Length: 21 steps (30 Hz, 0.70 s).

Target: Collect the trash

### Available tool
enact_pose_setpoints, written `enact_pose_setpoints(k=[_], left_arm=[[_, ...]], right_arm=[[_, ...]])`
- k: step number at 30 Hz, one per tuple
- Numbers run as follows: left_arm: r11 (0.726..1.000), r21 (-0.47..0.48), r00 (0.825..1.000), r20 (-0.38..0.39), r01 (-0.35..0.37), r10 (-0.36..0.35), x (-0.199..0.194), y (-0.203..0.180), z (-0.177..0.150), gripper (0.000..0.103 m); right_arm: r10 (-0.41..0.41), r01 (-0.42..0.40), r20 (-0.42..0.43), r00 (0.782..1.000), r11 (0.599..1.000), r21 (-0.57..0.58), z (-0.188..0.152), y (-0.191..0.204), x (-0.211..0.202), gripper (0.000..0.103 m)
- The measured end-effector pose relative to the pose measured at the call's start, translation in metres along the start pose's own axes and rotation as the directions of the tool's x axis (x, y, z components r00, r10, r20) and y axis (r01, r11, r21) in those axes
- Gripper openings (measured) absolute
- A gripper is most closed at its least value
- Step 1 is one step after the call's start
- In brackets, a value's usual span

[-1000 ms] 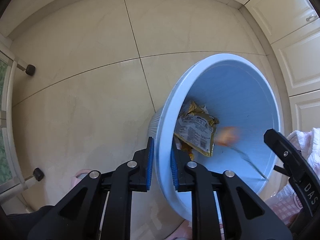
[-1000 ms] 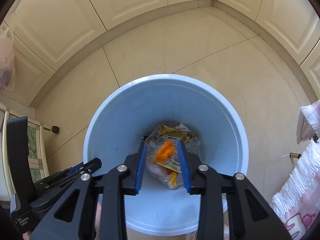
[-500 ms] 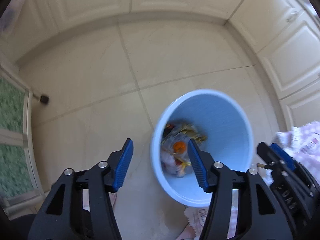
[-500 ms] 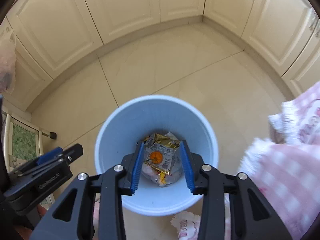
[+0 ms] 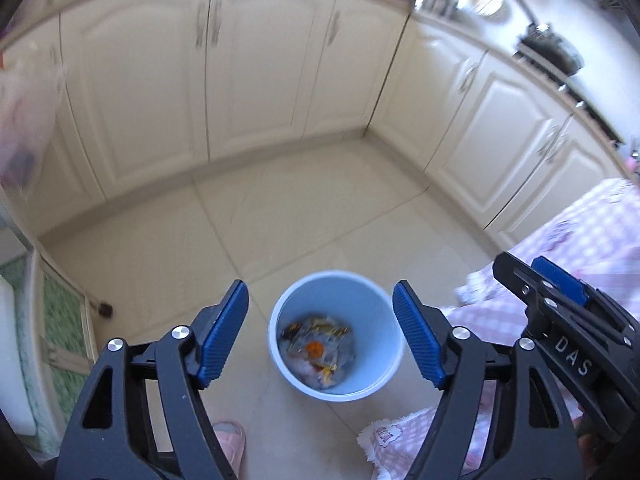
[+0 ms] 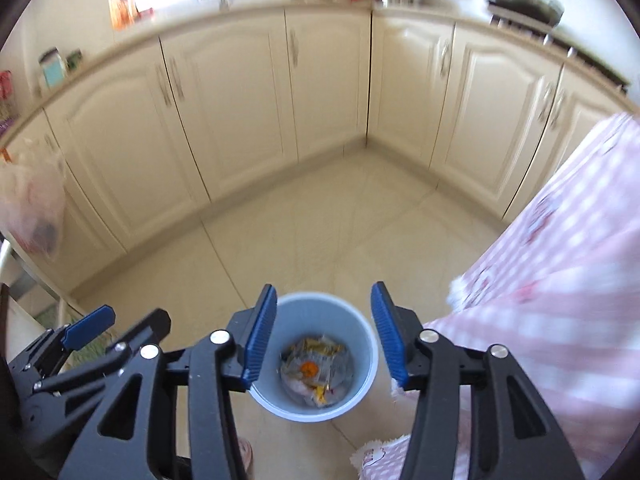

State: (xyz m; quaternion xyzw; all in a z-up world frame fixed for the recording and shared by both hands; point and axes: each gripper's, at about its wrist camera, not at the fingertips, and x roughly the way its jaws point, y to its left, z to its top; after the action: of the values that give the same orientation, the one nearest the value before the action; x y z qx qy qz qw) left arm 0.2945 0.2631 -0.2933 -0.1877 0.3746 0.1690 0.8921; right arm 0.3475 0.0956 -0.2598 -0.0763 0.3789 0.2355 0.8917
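Trash (image 5: 318, 350) sits in the blue bin (image 5: 362, 384) on the floor (image 5: 300, 220), wrappers with an orange bit on top. Your left gripper (image 5: 320, 340) hangs above the bin, jaws opening wide, empty. Your right gripper (image 6: 324, 338) too, jaws opening, nothing between. Pink cloth (image 6: 560, 260) right of the bin.

Items on my countertop (image 6: 256, 0) are motion-blurred; I cannot identify them. The pan (image 5: 552, 50) on the hob is smeared, its handle indistinct. The trash (image 6: 314, 372) inside the blue bin (image 6: 362, 384) is too small and soft for me to read any wrapper. The hanging plastic bag (image 6: 32, 208) is cut by the frame edge, contents unclear. The pink checked cloth (image 6: 560, 264) runs out of frame.
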Motion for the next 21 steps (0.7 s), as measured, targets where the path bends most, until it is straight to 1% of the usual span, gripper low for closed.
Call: enact_pose_setpoints(k=[3, 4, 6, 8, 10, 12, 14, 16, 17, 19, 21], left_arm=[[0.999, 0.031, 0.997, 0.075, 0.020, -0.022, -0.045, -0.014, 0.002, 0.073], [0.999, 0.041, 0.994, 0.108, 0.026, -0.030, -0.062, -0.019, 0.003, 0.074], [0.997, 0.060, 0.988, 0.149, 0.038, -0.047, -0.088, -0.028, 0.006, 0.075], [0.996, 0.080, 0.980, 0.191, 0.039, -0.054, -0.111, -0.035, 0.006, 0.077], [0.994, 0.104, 0.971, 0.232, 0.032, -0.056, -0.138, -0.043, 0.007, 0.084], [0.990, 0.127, 0.960, 0.266, 0.054, -0.086, -0.162, -0.053, 0.007, 0.084], [0.988, 0.138, 0.951, 0.293, 0.062, -0.101, -0.183, -0.058, 0.005, 0.085], [0.984, 0.160, 0.937, 0.326, 0.073, -0.123, -0.203, -0.065, 0.002, 0.086], [0.983, 0.167, 0.934, 0.335, 0.071, -0.124, -0.210, -0.067, 0.000, 0.087], [0.979, 0.190, 0.919, 0.369, 0.069, -0.136, -0.228, -0.077, -0.003, 0.092], [0.975, 0.210, 0.905, 0.396, 0.075, -0.155, -0.247, -0.085, -0.008, 0.093]], right_arm=[[-0.022, 0.022, 0.079, 0.997, 1.000, -0.001, 0.006, -0.001, -0.048, 0.054], [-0.029, 0.029, 0.102, 0.994, 1.000, 0.003, 0.006, -0.002, -0.063, 0.054], [-0.048, 0.047, 0.155, 0.987, 0.999, 0.013, 0.006, -0.008, -0.097, 0.056], [-0.072, 0.069, 0.202, 0.977, 0.997, 0.021, 0.005, -0.013, -0.129, 0.059], [-0.088, 0.083, 0.233, 0.968, 0.996, 0.034, 0.003, -0.019, -0.156, 0.060], [-0.108, 0.099, 0.271, 0.956, 0.994, 0.049, -0.001, -0.027, -0.186, 0.061], [-0.125, 0.110, 0.306, 0.944, 0.992, 0.065, -0.005, -0.034, -0.212, 0.063], [-0.135, 0.115, 0.328, 0.935, 0.990, 0.079, -0.009, -0.039, -0.235, 0.063], [-0.137, 0.114, 0.339, 0.931, 0.990, 0.087, -0.010, -0.042, -0.244, 0.064], [-0.148, 0.117, 0.362, 0.921, 0.988, 0.105, -0.014, -0.049, -0.266, 0.064], [-0.154, 0.115, 0.386, 0.909, 0.986, 0.123, -0.020, -0.055, -0.289, 0.065]])
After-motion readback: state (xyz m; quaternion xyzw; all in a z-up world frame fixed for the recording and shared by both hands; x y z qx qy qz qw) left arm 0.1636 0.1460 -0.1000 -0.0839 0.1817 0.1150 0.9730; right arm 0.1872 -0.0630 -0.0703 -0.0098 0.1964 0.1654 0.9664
